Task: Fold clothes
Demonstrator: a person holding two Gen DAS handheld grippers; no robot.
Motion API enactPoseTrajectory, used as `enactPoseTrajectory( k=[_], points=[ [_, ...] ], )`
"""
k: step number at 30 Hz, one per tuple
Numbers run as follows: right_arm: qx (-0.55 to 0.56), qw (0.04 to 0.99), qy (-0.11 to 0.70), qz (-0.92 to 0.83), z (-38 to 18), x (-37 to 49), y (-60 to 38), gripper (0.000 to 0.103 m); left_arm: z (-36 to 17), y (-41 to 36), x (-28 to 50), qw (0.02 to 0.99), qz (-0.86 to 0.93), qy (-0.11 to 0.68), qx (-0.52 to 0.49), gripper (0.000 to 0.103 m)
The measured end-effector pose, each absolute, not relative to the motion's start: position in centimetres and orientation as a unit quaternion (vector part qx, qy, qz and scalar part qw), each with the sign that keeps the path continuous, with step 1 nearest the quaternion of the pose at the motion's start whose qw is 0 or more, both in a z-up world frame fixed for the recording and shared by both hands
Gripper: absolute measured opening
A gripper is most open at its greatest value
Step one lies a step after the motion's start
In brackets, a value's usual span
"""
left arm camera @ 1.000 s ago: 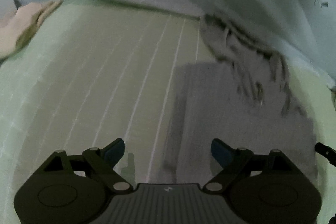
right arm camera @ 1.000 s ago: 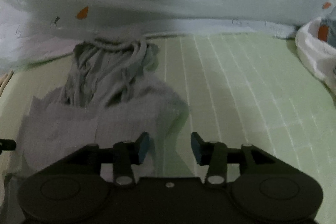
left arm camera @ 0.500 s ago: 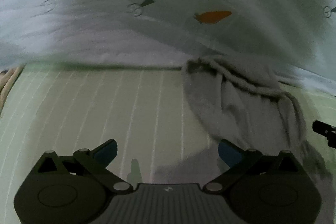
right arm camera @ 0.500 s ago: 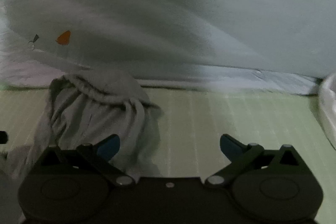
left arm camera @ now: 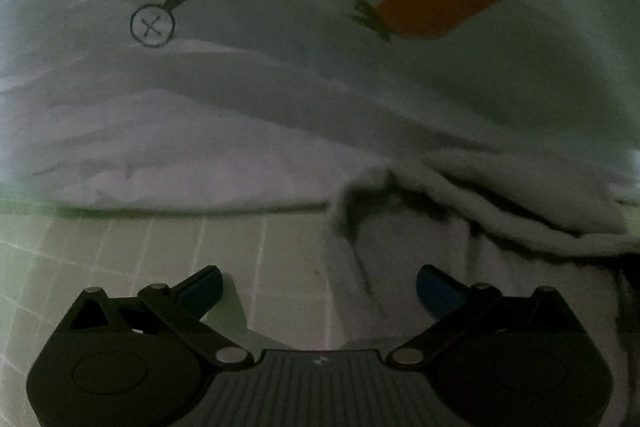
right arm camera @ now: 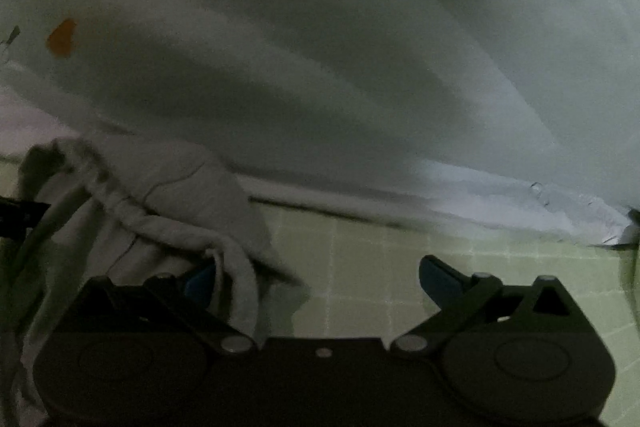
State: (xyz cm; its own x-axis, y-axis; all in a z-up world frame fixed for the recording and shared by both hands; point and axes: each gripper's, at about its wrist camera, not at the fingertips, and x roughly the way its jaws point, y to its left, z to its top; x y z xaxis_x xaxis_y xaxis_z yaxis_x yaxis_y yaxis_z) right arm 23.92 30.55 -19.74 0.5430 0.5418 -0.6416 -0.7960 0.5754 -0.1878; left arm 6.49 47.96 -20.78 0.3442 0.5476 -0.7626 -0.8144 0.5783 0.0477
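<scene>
Scene: a dim view along two hand-held tongs over a pale green bedsheet (left arm camera: 120,251) with a white grid, backed by a heaped white quilt (left arm camera: 280,75) printed with a carrot (left arm camera: 436,11) and a small racket-like sign (left arm camera: 154,23).

Garment: a grey knit garment (left arm camera: 460,227) lay crumpled on the sheet, its far end bunched against the foot of the quilt. In the right view the same garment (right arm camera: 160,203) sat left of centre, with a loose strip of it trailing down over the left finger.

Left tongs: the left tongs (left arm camera: 319,287) were spread wide with nothing pinched; the garment's left border lay on the sheet between the fingers, untouched as far as could be seen.

Right tongs: the right tongs (right arm camera: 316,281) were also spread wide and held nothing; bare sheet showed between the fingers, and the garment's right edge reached only the left finger.

Change: a second before, the right tongs stood about half closed and the left a little less than fully spread; both had since opened fully. Both had also travelled toward the quilt, so the bunched far end of the garment, formerly distant, now sat just ahead of the fingertips.

Meaning: this looked like a release followed by a reach for a new hold, probably on the rumpled far end, to straighten it for the next fold. The folding seemed unfinished, since that end was still crumpled.
</scene>
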Motion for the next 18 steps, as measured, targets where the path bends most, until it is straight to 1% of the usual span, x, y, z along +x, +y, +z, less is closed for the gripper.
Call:
enactPoseTrajectory(
  k=[3,6,8,10,13,16,18],
  points=[
    [-0.244,0.857,0.255,0.375,-19.0,24.0,29.3,0.103,-20.1,48.4,6.4,0.779,0.477,0.382,-0.144,0.102],
    [-0.25,0.858,0.256,0.369,-18.6,23.8,27.8,0.103,-18.4,48.6,4.9,0.774,0.503,0.362,-0.132,0.103],
    [-0.254,0.852,0.264,0.374,-18.6,23.6,26.9,0.103,-17.0,48.0,3.8,0.781,0.507,0.338,-0.135,0.103],
    [-0.268,0.84,0.277,0.383,-18.8,23.3,26.7,0.103,-15.9,47.1,3.4,0.784,0.515,0.327,-0.115,0.103],
    [-0.275,0.845,0.262,0.377,-18.7,23.0,26.9,0.103,-14.9,45.8,2.9,0.789,0.519,0.316,-0.094,0.103],
    [-0.255,0.848,0.268,0.38,-18.4,23.1,27.2,0.103,-14.3,45.2,2.3,0.791,0.523,0.301,-0.102,0.102],
    [-0.289,0.837,0.249,0.393,-19.0,22.8,28.2,0.103,-14.1,45.3,2.4,0.795,0.521,0.291,-0.11,0.102]
  ],
)
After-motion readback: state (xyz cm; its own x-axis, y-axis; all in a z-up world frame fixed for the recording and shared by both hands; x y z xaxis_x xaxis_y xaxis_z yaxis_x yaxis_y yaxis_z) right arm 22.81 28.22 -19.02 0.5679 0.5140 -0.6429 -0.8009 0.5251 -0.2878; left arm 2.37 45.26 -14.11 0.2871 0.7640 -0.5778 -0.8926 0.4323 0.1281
